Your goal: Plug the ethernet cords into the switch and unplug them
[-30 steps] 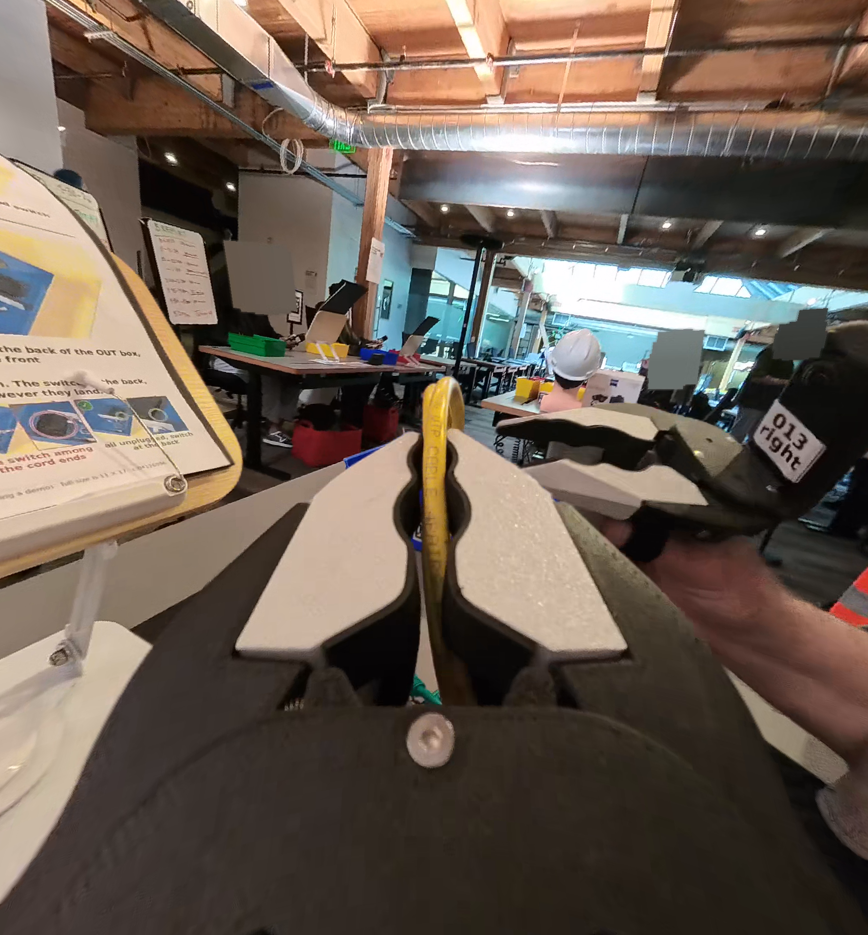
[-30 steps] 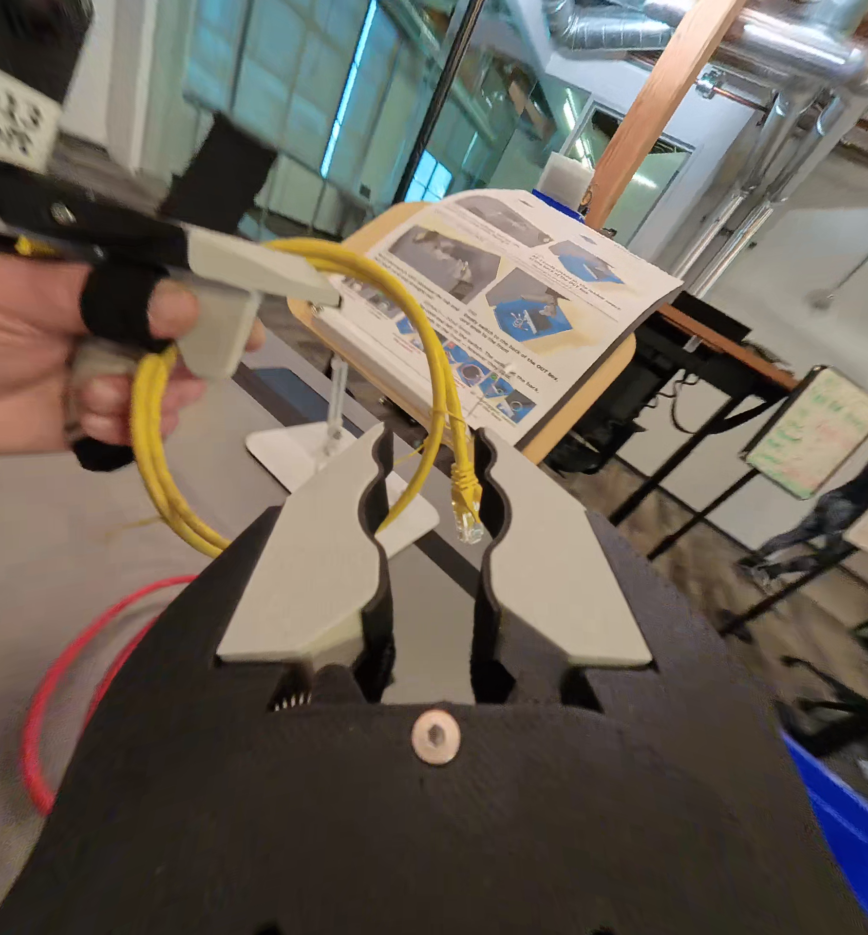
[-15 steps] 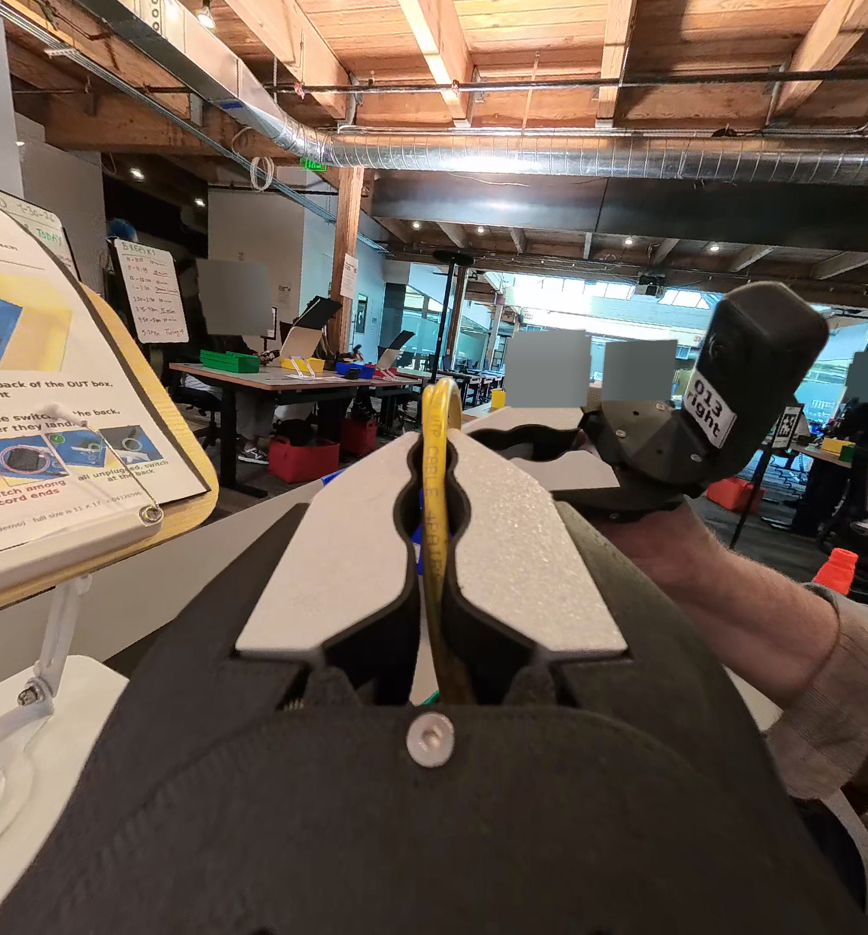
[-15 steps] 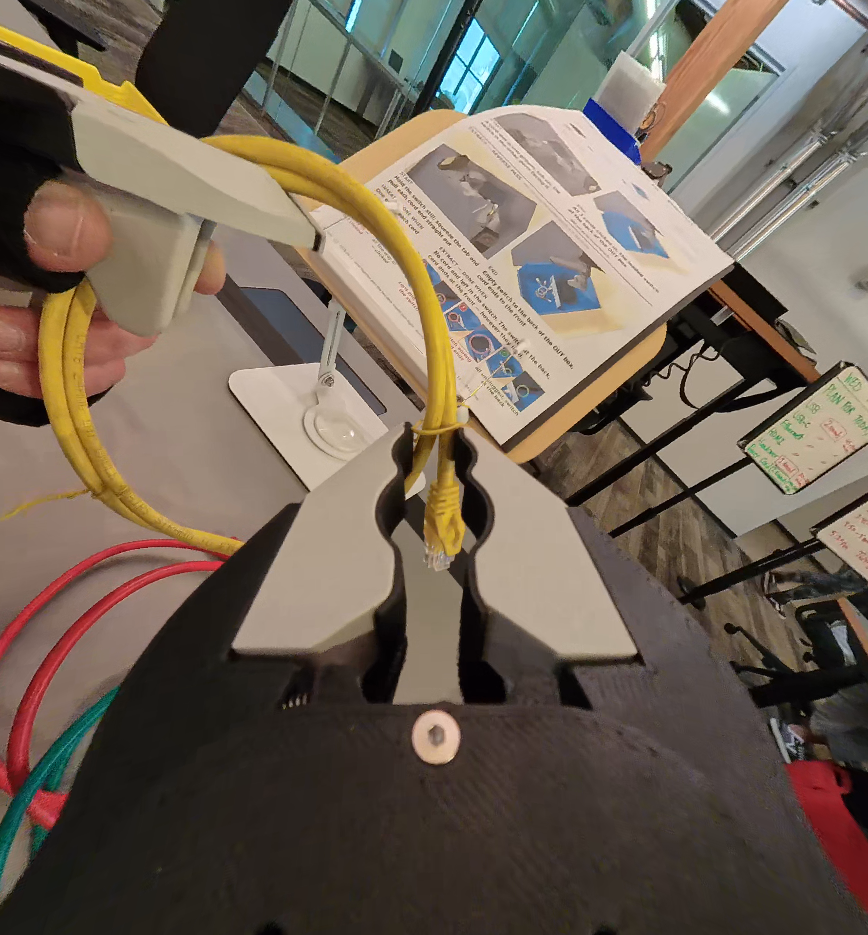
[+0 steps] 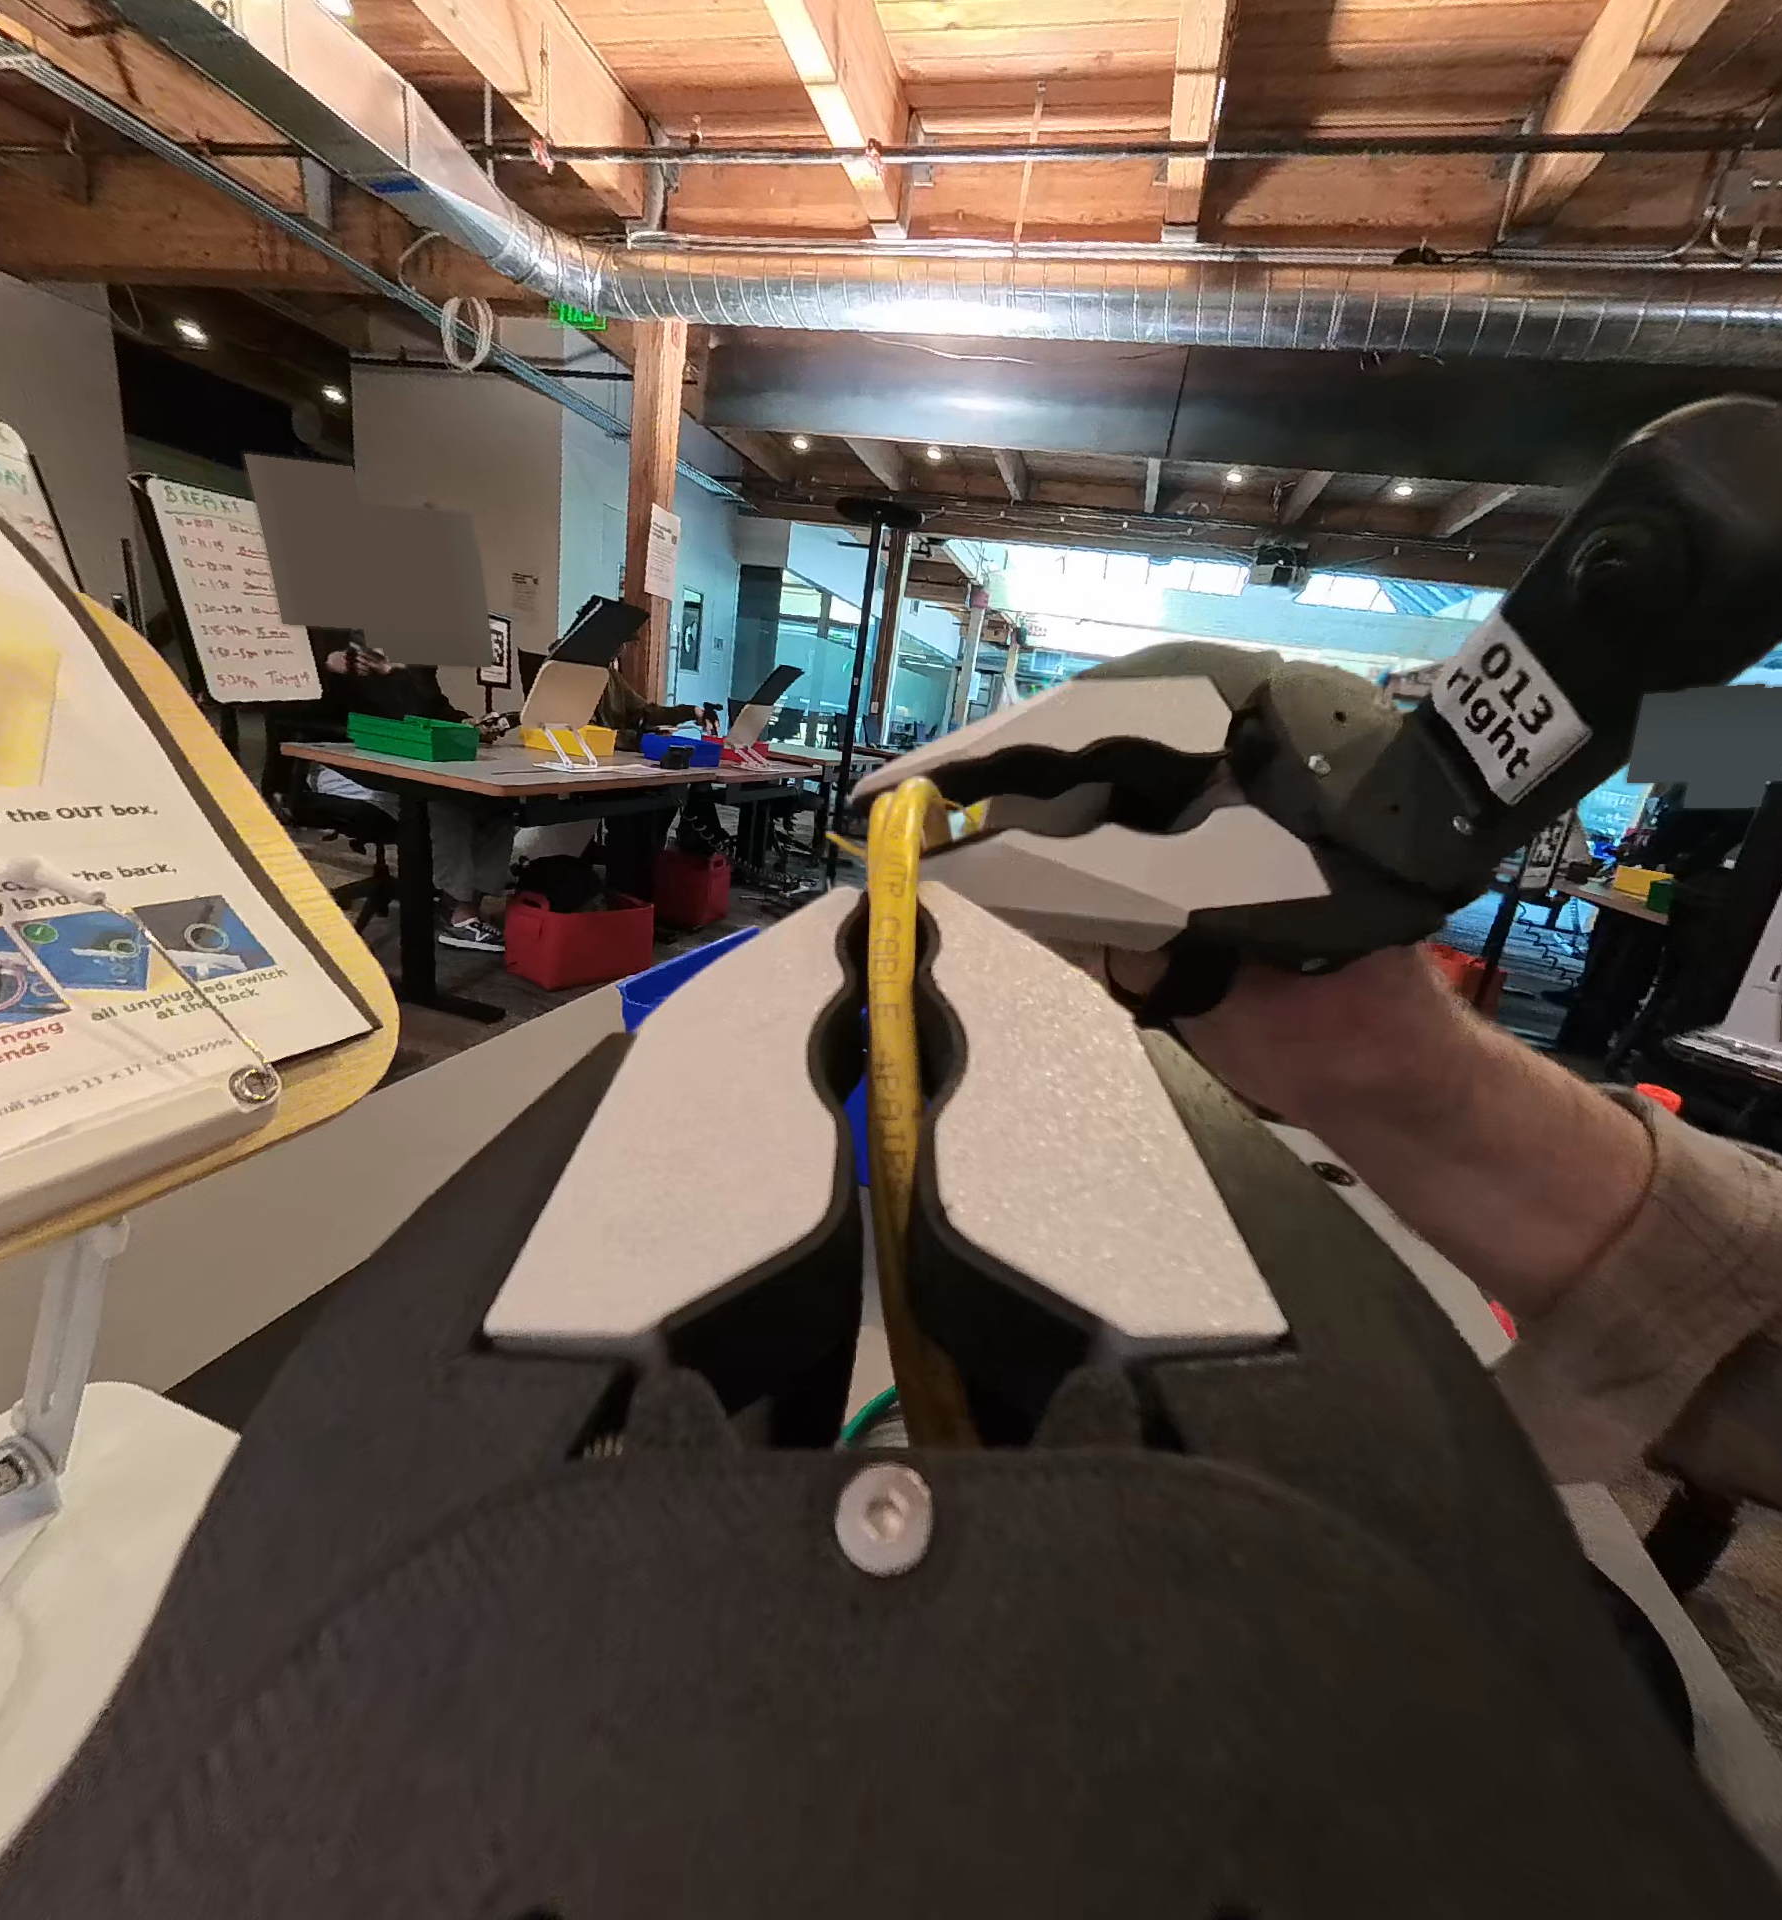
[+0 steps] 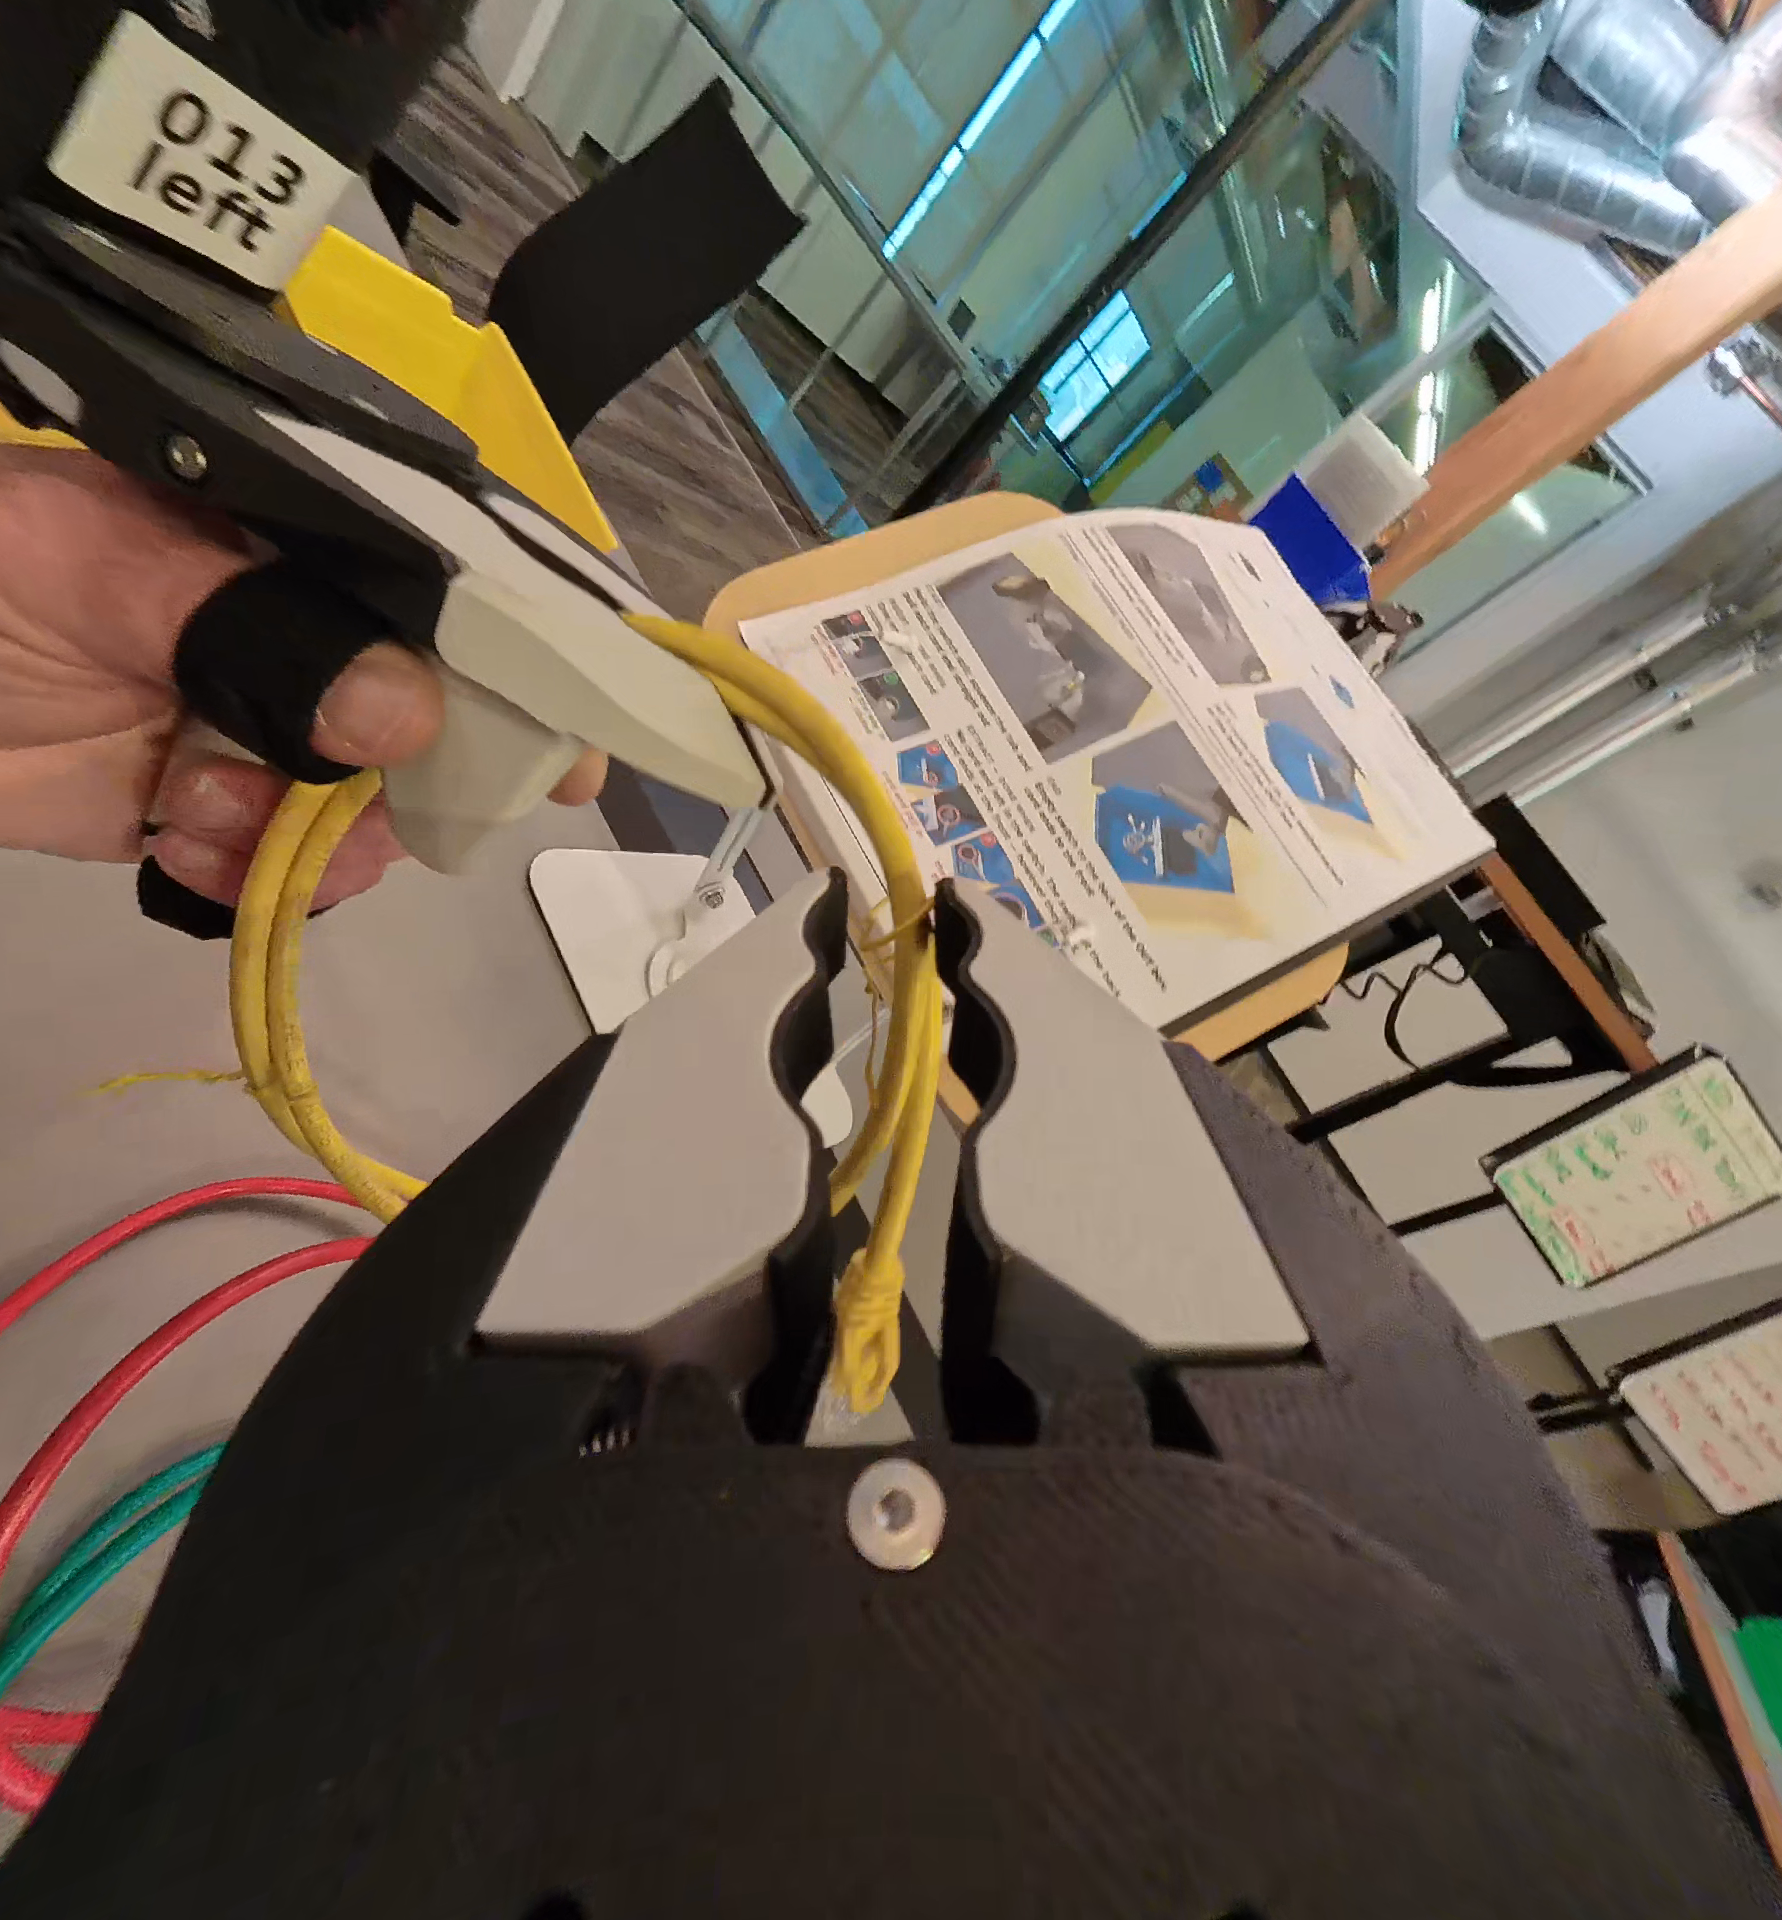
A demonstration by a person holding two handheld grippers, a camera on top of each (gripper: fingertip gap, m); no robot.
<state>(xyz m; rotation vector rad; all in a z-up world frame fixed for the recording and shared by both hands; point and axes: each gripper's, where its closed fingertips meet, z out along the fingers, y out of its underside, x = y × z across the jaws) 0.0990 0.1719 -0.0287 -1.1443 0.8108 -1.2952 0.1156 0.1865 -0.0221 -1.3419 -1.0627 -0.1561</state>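
Note:
My left gripper (image 5: 887,914) is shut on a yellow ethernet cord (image 5: 892,1049) and holds it up above the table. In the right wrist view the left gripper (image 6: 752,779) shows at upper left, with the cord (image 6: 274,987) looping down below the hand. My right gripper (image 6: 889,894) is narrowly open around the cord's free end. The yellow plug (image 6: 866,1340) hangs loose deep between its fingers. In the left wrist view the right gripper (image 5: 897,805) sits at the top of the cord loop. No switch is in view.
A red cord (image 6: 87,1309) and a green cord (image 6: 66,1569) lie on the grey table (image 6: 56,1039) at lower left. An instruction board (image 6: 1126,748) on a white stand (image 6: 596,914) stands just beyond the grippers. A yellow bin (image 6: 419,343) is behind the left gripper. My left and right fingertips are right by each other.
My right gripper's jaws narrowed and it slid forward along the yellow cord, so the plug now sits deeper between its fingers. My left gripper kept its hold on the cord.

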